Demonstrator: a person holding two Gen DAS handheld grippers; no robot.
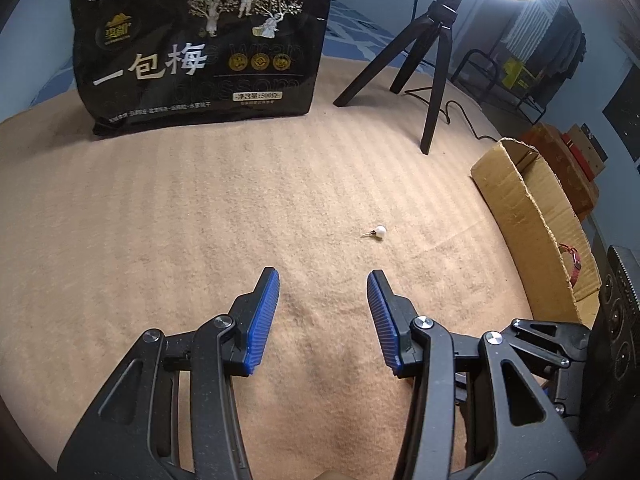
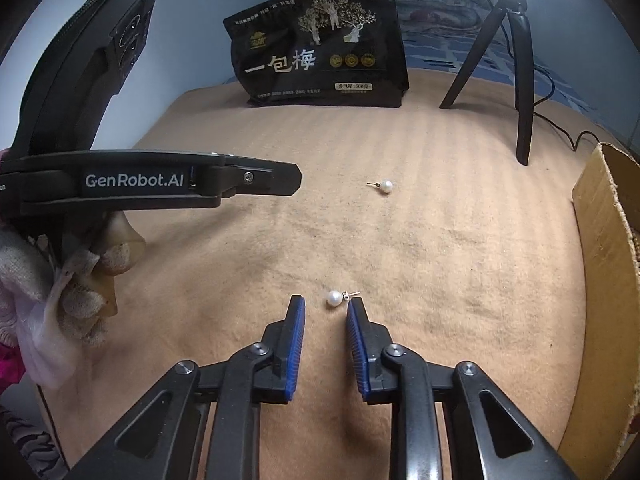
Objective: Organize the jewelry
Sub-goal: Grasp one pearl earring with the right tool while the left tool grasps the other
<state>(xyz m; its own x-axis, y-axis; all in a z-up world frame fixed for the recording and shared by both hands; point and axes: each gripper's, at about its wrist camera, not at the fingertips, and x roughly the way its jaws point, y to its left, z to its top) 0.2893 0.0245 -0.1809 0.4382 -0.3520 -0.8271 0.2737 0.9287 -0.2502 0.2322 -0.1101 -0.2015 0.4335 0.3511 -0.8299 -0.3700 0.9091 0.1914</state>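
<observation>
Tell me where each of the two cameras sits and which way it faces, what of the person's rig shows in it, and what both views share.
Left wrist: rides the left gripper, angled down at the tan blanket; its blue pads stand apart, empty, a pearl earring ahead.
Right wrist: rides the right gripper, angled down; narrow jaws just short of a nearer pearl earring. The left gripper and a gloved hand show at left.
Shared: the far earring, black snack bag, tripod, cardboard box.

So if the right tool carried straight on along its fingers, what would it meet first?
Probably the near pearl earring, lying on the beige blanket just past the right tool, though depth is unclear.
</observation>
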